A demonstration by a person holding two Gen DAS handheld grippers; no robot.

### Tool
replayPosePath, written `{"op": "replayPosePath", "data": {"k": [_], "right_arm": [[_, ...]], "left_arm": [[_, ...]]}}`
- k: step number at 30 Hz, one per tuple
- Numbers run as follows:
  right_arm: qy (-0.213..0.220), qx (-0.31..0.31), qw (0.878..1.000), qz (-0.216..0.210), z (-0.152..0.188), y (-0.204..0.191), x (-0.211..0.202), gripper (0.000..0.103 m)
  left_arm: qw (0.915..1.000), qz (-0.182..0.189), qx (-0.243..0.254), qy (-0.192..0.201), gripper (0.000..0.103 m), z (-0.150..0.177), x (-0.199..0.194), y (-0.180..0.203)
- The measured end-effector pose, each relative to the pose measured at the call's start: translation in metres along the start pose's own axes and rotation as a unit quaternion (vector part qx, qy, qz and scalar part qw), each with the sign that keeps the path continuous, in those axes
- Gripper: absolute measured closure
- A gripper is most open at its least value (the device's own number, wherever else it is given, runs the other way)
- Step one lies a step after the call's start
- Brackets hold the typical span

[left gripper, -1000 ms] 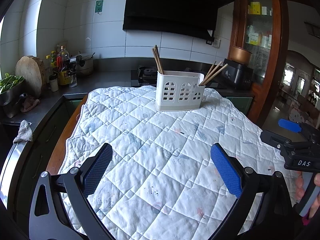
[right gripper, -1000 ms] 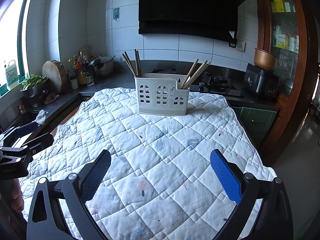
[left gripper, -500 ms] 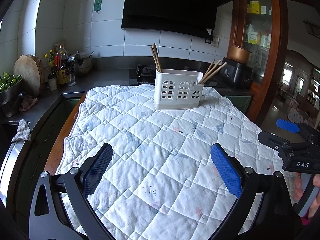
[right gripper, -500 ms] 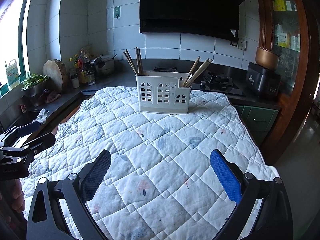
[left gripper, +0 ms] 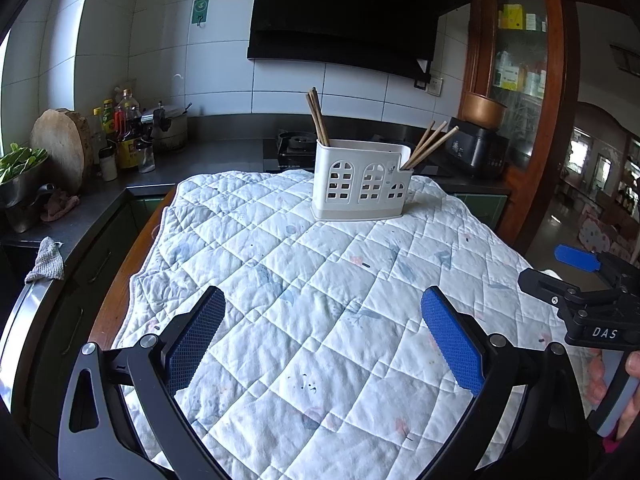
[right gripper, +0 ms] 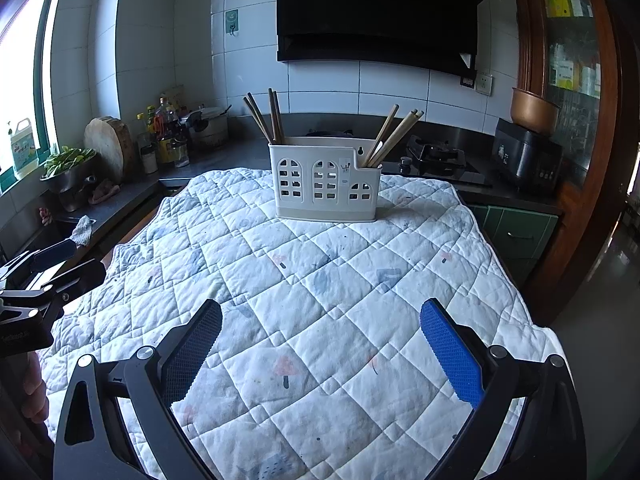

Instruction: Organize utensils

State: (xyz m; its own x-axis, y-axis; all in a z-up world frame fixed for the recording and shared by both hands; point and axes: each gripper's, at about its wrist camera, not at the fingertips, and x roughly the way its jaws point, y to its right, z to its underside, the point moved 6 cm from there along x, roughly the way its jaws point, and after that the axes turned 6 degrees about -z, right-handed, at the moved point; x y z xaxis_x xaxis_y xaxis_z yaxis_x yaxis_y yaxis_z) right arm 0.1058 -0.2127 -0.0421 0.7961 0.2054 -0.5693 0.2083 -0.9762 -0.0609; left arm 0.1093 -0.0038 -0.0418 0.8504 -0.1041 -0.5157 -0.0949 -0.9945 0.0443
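A white plastic utensil holder (left gripper: 362, 182) (right gripper: 325, 184) with arched cut-outs stands upright at the far end of the quilted cloth (left gripper: 312, 288) (right gripper: 320, 288). Brown chopsticks stand in its left compartment (left gripper: 318, 118) (right gripper: 268, 116) and lean out of its right one (left gripper: 432, 144) (right gripper: 394, 134). My left gripper (left gripper: 322, 336) is open and empty, low over the near end of the cloth. My right gripper (right gripper: 320, 348) is open and empty too. Each gripper shows at the edge of the other's view: the right one (left gripper: 580, 284), the left one (right gripper: 48, 272).
A dark counter (right gripper: 208, 160) runs behind and to the left with bottles (left gripper: 124, 136), a round wooden board (left gripper: 60, 148), a bowl of greens (right gripper: 68, 164) and a pot (right gripper: 208, 128). A stove (right gripper: 436, 156) and a rice cooker (right gripper: 528, 148) are at the back right. A wooden cabinet (left gripper: 520, 80) stands right.
Both grippers have drifted slightly back and settled; the holder sits a little farther up in both views. Both stay open and empty.
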Motion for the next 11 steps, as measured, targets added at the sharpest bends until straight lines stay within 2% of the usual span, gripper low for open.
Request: {"op": "replayPosePath", "data": {"k": [11], "right_arm": [[-0.002,0.006,1.000,-0.003,0.0034,0.0029,0.0008,0.007]], "left_arm": [[0.9998,0.014,0.001,-0.012,0.005,-0.0008,0.0019,0.0017]]}}
